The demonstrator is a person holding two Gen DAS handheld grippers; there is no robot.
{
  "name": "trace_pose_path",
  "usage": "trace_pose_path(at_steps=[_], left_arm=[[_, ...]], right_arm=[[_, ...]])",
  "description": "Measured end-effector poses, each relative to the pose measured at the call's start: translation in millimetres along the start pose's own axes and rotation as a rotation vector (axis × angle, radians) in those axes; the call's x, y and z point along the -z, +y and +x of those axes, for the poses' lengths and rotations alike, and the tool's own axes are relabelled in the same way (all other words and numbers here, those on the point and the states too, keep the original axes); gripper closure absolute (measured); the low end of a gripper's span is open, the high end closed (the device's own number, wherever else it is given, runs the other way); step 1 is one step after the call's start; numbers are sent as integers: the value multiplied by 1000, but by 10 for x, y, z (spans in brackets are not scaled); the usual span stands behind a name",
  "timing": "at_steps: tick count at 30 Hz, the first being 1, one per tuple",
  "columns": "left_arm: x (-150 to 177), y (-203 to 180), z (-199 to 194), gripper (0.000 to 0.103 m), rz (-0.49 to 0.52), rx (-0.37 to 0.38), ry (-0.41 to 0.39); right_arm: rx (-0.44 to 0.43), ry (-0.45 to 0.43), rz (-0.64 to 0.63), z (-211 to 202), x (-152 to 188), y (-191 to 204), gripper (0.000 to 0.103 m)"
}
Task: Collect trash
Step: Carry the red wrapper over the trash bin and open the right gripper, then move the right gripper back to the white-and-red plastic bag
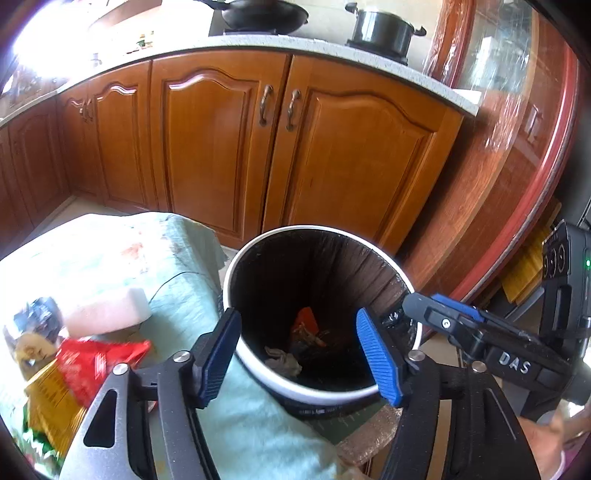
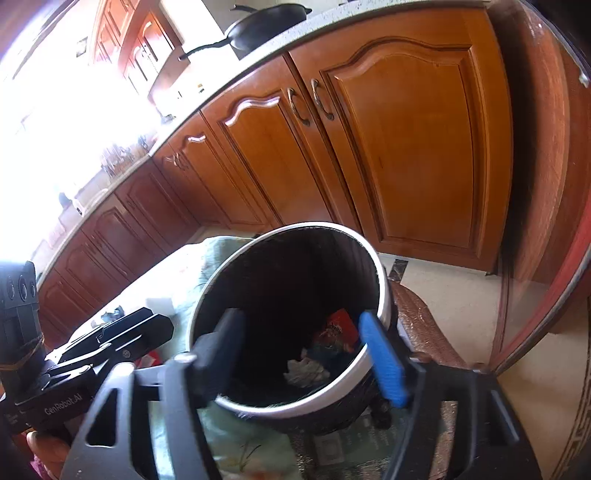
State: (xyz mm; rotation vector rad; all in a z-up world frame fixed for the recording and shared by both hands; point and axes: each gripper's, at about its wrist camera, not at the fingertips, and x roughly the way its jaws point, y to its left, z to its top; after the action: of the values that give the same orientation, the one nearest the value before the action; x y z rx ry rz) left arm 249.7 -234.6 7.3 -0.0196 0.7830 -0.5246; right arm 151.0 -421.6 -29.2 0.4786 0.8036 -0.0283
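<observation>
A black trash bin with a white rim (image 1: 236, 258) stands by the table's edge; it also shows in the right wrist view (image 2: 384, 295). Inside lie an orange wrapper (image 1: 304, 325) and crumpled white paper (image 1: 284, 360), seen in the right wrist view as the wrapper (image 2: 338, 330) and paper (image 2: 306, 371). My left gripper (image 1: 299, 360) is open and empty over the bin's mouth. My right gripper (image 2: 306, 354) is open and empty, also over the bin. A red wrapper (image 1: 96, 362), a yellow packet (image 1: 51, 398) and a pink-white sponge (image 1: 107, 310) lie on the table at left.
The table has a pale green cloth (image 1: 110, 251). Wooden cabinets (image 1: 221, 147) stand behind, with a wok (image 1: 264, 14) and a pot (image 1: 384, 29) on the counter. A glass door with a red frame (image 1: 517, 147) is at right. The bin sits on a brown stool (image 2: 424, 325).
</observation>
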Motion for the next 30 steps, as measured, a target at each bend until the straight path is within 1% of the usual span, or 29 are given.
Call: trace_pose_path(at_steps=[4,11,15,23,30], left_arm=[[174,64,-249,33,-24,8,-17],[463,244,-701,33,-68,3,-38],[611,353,-993,33,-86,-10,-64],[930,626,-1508,33,-132,-46,-91],[1187,915,-1921,32,-194,-108,-104]], right_arm=[[-17,-20,6,-126,146,97,22],[-54,-38,24,-322,413,299,22],[-79,-45,25,-443,568,443,22],[-135,-9,8,-547,862,752,22],[-196,29,-30,-569,1111,1078,22]])
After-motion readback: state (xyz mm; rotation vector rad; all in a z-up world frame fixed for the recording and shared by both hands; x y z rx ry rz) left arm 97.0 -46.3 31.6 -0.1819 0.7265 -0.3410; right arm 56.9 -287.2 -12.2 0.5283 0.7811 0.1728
